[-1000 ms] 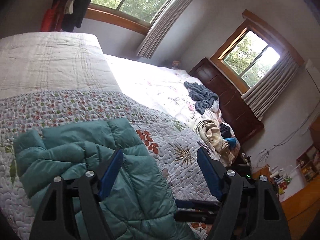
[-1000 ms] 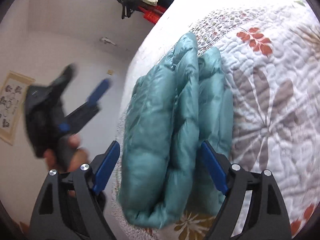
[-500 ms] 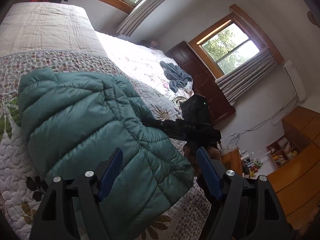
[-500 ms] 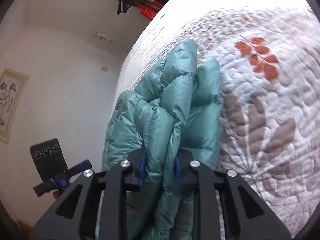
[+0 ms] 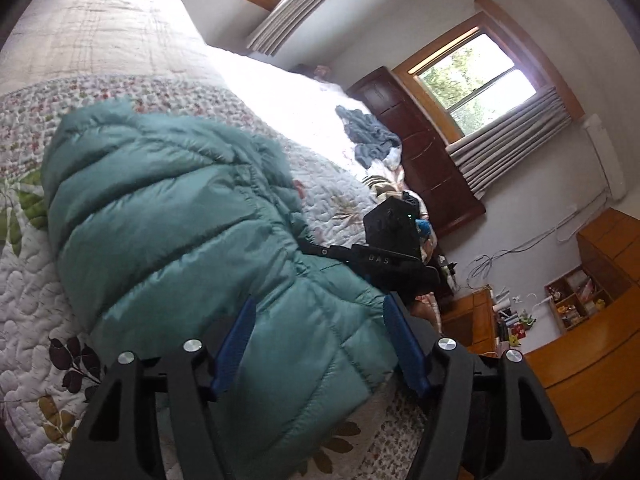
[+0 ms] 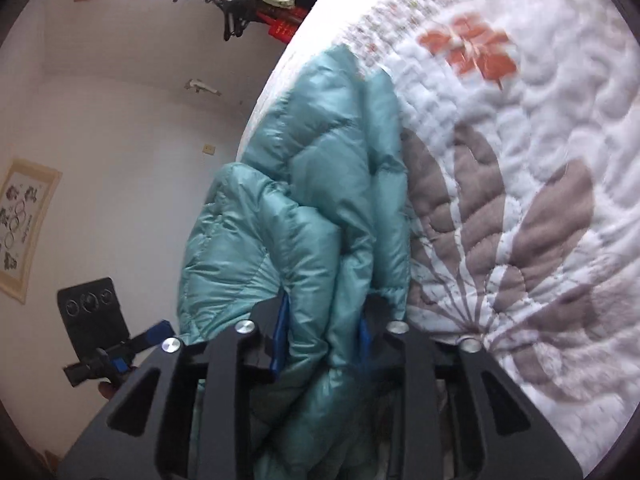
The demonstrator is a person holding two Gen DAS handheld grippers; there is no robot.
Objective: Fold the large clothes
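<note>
Teal puffer jacket (image 5: 192, 232) sits folded near the bed's (image 5: 100, 52) front edge. Right gripper (image 6: 322, 332) is clamped on its bunched layers; left gripper (image 5: 320, 344) hangs spread wide just over it, holding nothing.

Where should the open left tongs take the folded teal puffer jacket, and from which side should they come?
Probably the thick folded edge of the teal puffer jacket nearest the left tongs, which are open with that edge between the pads. Come in level from the bed's near side: the padding is bulky, so bite all layers deeply. The right tongs already clamp a neighbouring fold.
</note>
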